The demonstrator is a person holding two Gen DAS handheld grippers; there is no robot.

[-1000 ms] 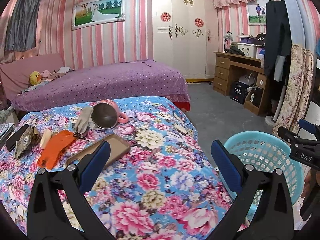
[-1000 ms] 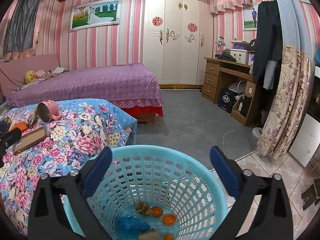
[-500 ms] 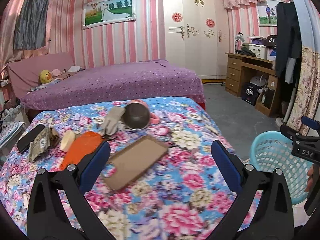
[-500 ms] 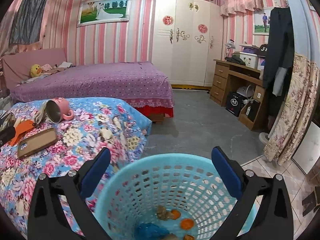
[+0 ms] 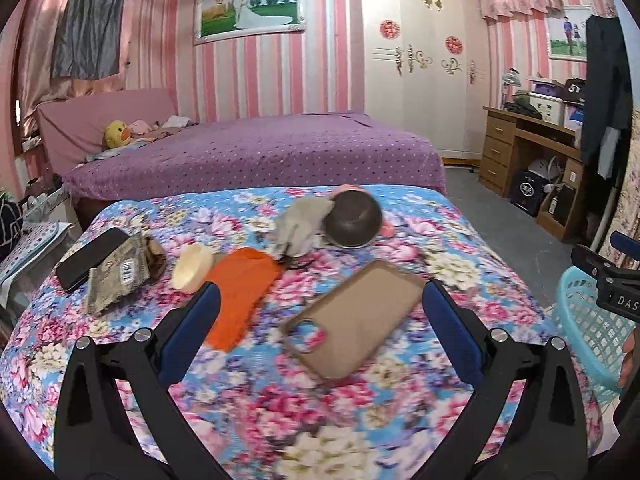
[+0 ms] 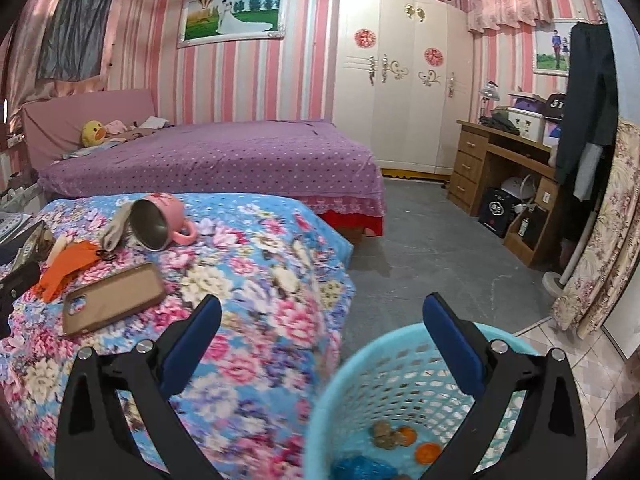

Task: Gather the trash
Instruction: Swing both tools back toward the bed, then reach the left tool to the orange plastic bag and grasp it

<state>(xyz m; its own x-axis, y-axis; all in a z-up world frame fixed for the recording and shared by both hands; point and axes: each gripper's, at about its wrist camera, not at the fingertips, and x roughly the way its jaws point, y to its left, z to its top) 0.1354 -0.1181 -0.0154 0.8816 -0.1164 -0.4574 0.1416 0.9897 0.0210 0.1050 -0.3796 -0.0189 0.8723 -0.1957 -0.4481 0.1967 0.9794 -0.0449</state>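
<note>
A person is clearing a bedroom, working over a flowered bedspread (image 5: 320, 420) with both tools spread wide and holding nothing. The left gripper (image 5: 320, 312) is hanging above a brown phone case (image 5: 352, 316), near an orange scrap (image 5: 244, 292) and a crumpled wrapper (image 5: 120, 276) that are waiting, it seems, for collection. The right gripper (image 6: 320, 320) is hovering by the blue basket (image 6: 360, 364), where peels and a blue bag are already lying.
</note>
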